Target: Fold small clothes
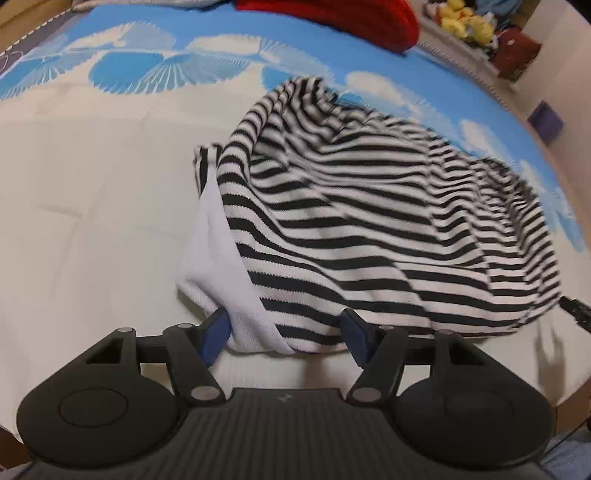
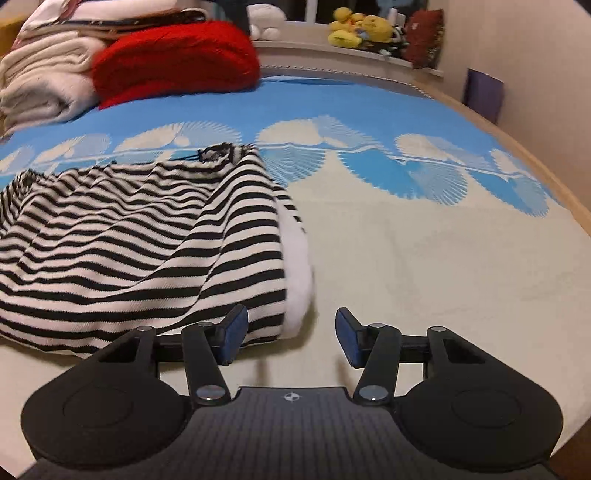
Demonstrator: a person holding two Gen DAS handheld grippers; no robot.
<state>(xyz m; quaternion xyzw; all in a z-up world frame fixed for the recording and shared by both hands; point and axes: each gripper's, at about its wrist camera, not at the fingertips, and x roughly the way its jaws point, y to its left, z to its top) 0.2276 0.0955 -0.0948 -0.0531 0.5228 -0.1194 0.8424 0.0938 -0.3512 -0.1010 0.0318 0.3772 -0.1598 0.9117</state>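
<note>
A black-and-white striped garment [image 1: 369, 221] with a white lining [image 1: 214, 254] lies bunched on the bed. My left gripper [image 1: 286, 336] is open, and the garment's near edge lies between its blue pads. In the right wrist view the same garment [image 2: 129, 240] lies at the left, its white edge [image 2: 299, 273] towards the middle. My right gripper [image 2: 291, 338] is open, with the garment's near corner just inside its left pad [image 2: 234, 338]. The tip of the right gripper [image 1: 576, 312] shows at the right edge of the left wrist view.
The bed cover [image 2: 424, 258] is cream with a blue shell-patterned band [image 2: 369, 122] at the far side. A red knitted item [image 2: 173, 62] and folded cream blankets [image 2: 40, 81] lie at the far left. Plush toys [image 2: 362, 27] sit on a ledge behind. The bed's edge [image 2: 554, 184] curves on the right.
</note>
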